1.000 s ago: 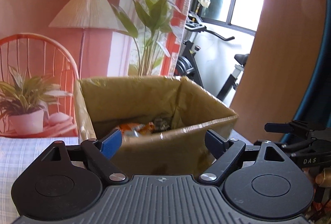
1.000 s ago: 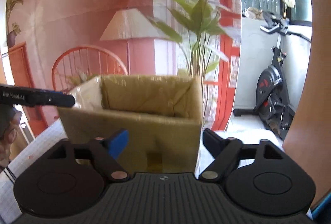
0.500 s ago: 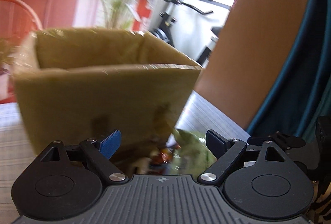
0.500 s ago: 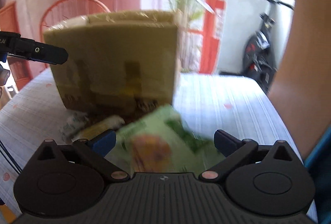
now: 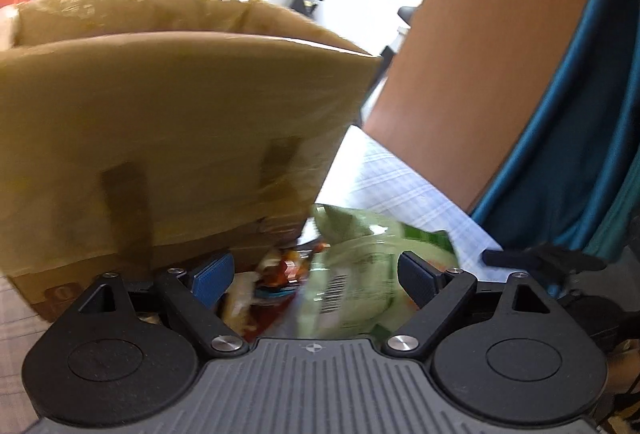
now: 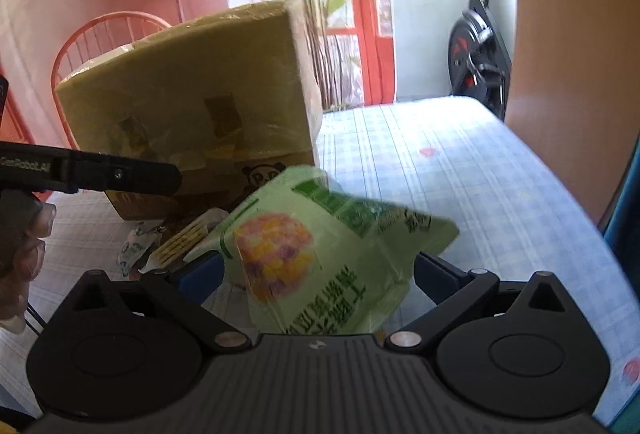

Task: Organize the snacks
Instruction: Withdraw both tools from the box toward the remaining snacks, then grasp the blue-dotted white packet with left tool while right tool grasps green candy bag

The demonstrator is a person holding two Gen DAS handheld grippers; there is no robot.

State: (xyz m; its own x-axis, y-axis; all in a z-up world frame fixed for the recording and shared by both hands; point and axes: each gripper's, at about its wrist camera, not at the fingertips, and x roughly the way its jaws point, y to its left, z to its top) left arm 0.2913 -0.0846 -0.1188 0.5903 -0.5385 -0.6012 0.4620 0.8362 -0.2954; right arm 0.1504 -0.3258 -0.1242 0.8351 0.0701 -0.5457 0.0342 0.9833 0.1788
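Observation:
A tall cardboard box (image 5: 180,137) stands on the table; it also shows in the right wrist view (image 6: 192,105). A green snack bag (image 6: 320,258) lies in front of the box, between the open fingers of my right gripper (image 6: 316,274). The same bag (image 5: 360,274) lies in the left wrist view beside small red and yellow snack packets (image 5: 272,278). My left gripper (image 5: 316,278) is open just above these packets. The left gripper's finger (image 6: 120,173) shows at the left of the right wrist view.
A checked tablecloth (image 6: 460,185) covers the table to the right of the box. A yellow wafer packet (image 6: 180,242) and a white wrapper (image 6: 134,246) lie by the box's base. A chair (image 6: 108,37), plant and exercise bike (image 6: 476,45) stand behind.
Both grippers have dropped from the box's rim level down to the table in front of it. The snack bags have come into view between their fingers.

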